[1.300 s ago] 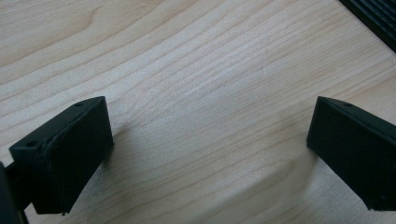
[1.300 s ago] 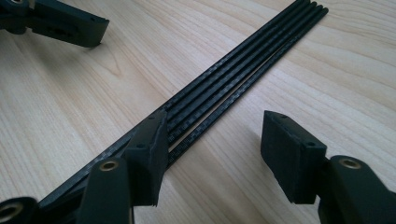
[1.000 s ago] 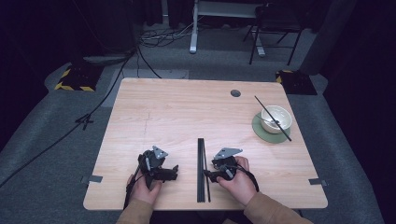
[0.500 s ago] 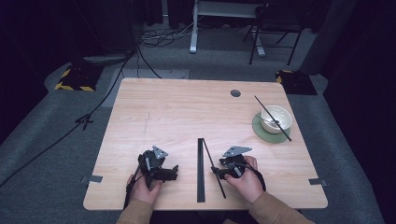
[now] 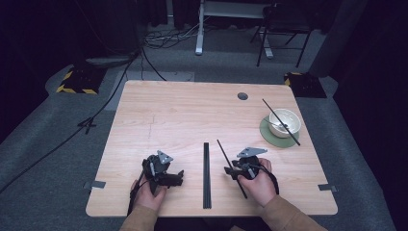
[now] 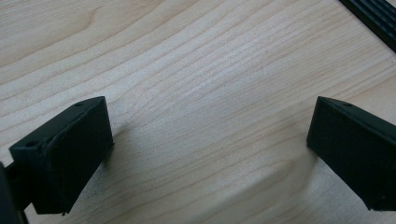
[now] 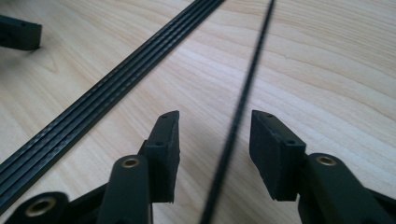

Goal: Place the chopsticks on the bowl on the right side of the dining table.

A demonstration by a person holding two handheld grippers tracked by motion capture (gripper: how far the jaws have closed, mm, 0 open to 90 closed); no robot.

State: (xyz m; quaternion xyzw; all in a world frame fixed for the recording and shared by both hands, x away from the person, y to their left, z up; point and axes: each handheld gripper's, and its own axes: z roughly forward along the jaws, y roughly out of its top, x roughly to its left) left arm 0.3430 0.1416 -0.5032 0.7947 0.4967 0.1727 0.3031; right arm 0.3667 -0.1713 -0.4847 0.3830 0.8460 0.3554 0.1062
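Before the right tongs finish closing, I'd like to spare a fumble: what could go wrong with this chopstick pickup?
1. The thin chopstick lies between the right tongs, whose jaws have just been closing but whose pads are apart from it, so it may roll or slip out.
2. Lifted off-centre, it could tip.
3. Its far end could swing into the stack of chopsticks close beside it.

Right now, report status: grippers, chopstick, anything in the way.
Left gripper open, idle on table. Right gripper closing around loose chopstick, pads not yet touching. Black strip lies beside it, apart. Path clear.
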